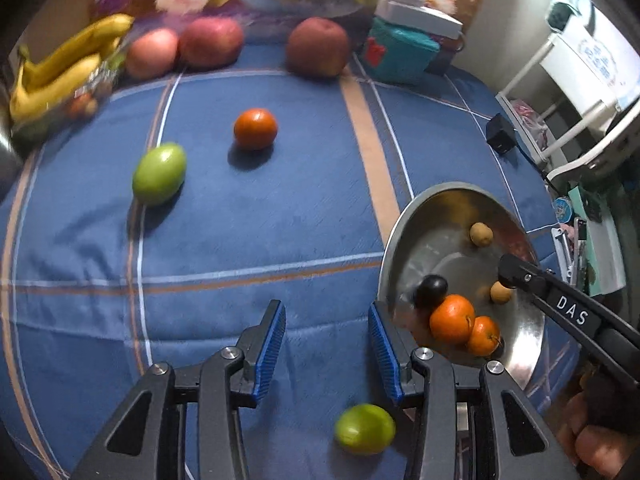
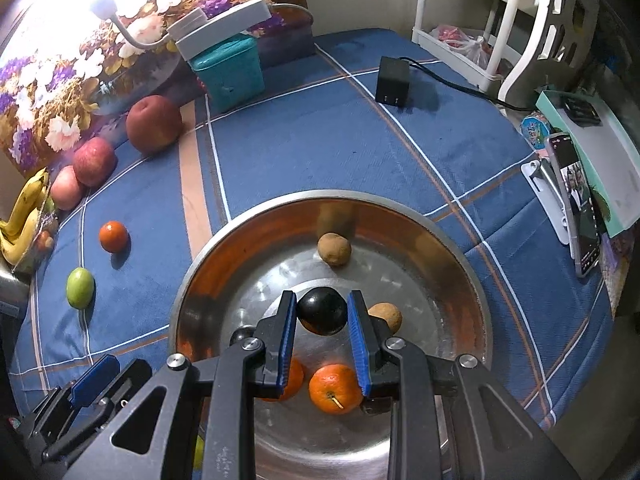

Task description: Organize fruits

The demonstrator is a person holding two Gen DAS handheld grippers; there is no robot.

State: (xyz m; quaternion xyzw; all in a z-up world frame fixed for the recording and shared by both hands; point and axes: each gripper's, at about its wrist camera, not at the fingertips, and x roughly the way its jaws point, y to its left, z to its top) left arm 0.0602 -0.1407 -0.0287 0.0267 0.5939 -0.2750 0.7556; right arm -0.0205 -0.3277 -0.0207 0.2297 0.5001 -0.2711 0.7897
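My right gripper [image 2: 322, 300] is shut on a small black fruit [image 2: 322, 310] at its fingertips, just above the steel bowl [image 2: 460, 264]. In the bowl lie two oranges [image 2: 332, 388], two small brown fruits [image 2: 334, 249] and another black fruit [image 1: 430, 290]. My left gripper [image 1: 327, 312] stands open over the blue cloth left of the bowl, nothing between its pads. A blurred green fruit [image 1: 364, 428] lies under it, behind the fingertips. Farther out on the cloth are a second green fruit [image 1: 159, 173] and a red-orange fruit [image 1: 255, 128].
Three apples [image 1: 318, 46] and bananas [image 1: 60, 68] line the far edge by a floral board. A teal box [image 1: 400, 54] carrying a white lamp stands at the back. A black charger [image 2: 393, 82], a propped phone [image 2: 576, 208] and a white rack [image 2: 492, 20] are to the right.
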